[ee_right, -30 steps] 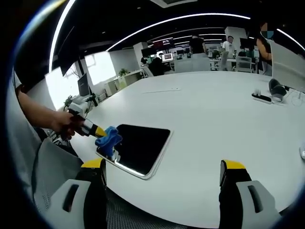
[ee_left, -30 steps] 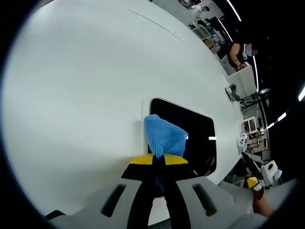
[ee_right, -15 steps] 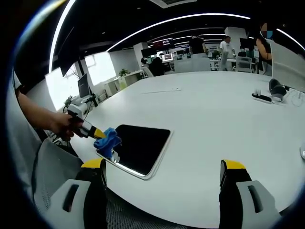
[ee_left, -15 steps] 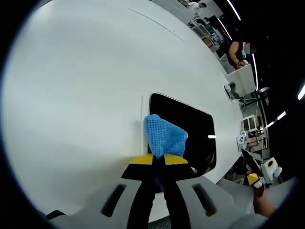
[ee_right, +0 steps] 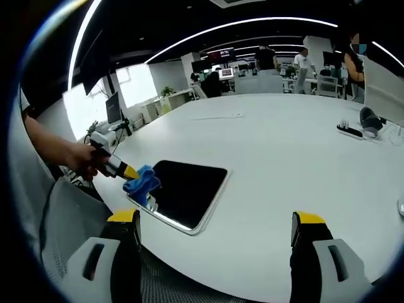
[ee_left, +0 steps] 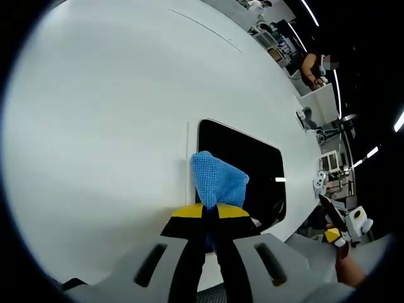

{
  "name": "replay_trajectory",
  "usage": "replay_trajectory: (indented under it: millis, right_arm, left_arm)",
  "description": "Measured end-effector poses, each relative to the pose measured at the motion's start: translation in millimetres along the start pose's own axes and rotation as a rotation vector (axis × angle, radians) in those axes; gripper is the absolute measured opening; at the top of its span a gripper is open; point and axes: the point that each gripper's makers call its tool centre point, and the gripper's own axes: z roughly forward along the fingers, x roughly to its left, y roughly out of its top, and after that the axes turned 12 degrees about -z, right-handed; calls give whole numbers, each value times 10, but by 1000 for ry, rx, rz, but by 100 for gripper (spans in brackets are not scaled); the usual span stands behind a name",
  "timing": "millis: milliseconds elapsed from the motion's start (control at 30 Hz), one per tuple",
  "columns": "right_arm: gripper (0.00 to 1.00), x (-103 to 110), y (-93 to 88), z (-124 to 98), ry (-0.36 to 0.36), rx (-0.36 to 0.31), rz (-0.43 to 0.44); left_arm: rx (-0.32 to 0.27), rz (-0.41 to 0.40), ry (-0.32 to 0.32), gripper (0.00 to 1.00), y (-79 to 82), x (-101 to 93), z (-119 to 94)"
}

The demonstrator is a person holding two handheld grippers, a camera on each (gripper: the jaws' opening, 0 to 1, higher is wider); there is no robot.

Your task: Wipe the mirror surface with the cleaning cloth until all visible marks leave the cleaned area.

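Just cloth (ee_right: 141, 183) over mirror (ee_right: 183, 194) edge

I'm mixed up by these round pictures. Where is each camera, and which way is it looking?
Left gripper view: on the left tongs, looking down at the mirror; its jaws pinch the cloth.
Right gripper view: on the right tongs, jaws apart, looking across the table; a hand shows.
Both show mirror, cloth and table.

Open office: large white table (ee_right: 297, 158), dark ceiling with light strips (ee_right: 240, 25), distant desks (ee_right: 265, 79).
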Motion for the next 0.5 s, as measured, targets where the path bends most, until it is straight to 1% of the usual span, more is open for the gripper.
replay_trajectory:
  millis: [167, 367, 500]
  right_arm:
    - [99, 11, -18, -13, 1, 5, -7]
    - [99, -11, -22, -44, -9, -1, 5]
    - [99, 2, -23, -48, -9, -6, 10]
  left_arm:
    - [-3, -2, -5, 3, -16, -3, -7]
    - [2, 2, -1, 3, -20, 0, -1]
    - [11, 7, 3, 3, -57, -4, -3]
